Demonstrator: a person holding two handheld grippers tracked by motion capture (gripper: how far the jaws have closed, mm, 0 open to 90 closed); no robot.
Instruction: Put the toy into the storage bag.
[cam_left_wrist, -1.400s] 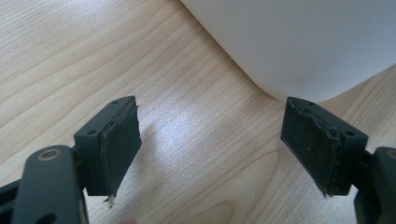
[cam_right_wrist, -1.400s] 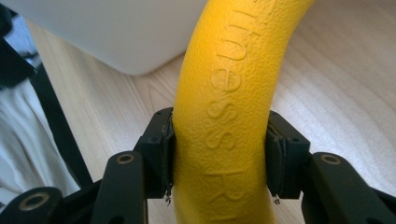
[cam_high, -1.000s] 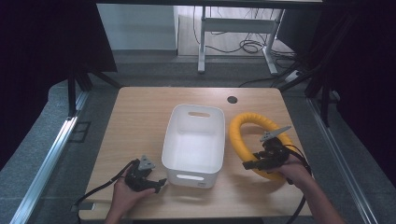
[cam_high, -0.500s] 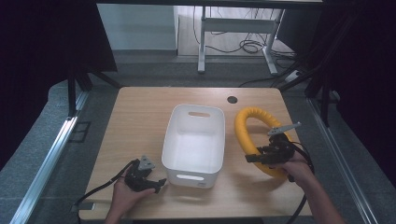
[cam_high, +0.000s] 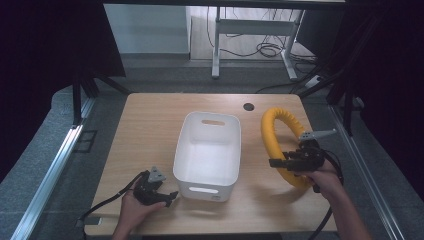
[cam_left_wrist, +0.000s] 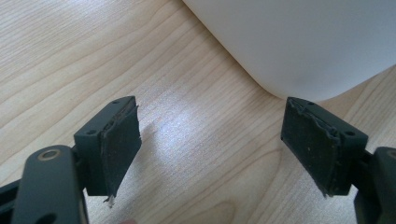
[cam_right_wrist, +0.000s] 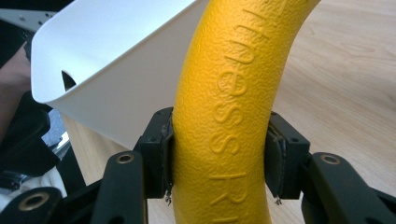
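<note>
- The table (cam_high: 150, 120) carries everything I work with, its wood bare around the middle so both hands have room
- The white bin (cam_high: 207, 155) sits at the centre, open side up, a handy target between my two tools
- The yellow ring (cam_high: 272, 135) stands tilted just right of the bin, its near arc raised off the wood; I judge it is held there to clear the bin's rim
- My right gripper (cam_high: 295, 162) is clamped on the ring's near arc, pads pressed to both sides
- My left gripper (cam_high: 167, 196) rests by the bin's near left corner, jaws spread wide and holding nothing, perhaps to steady the bin
</note>
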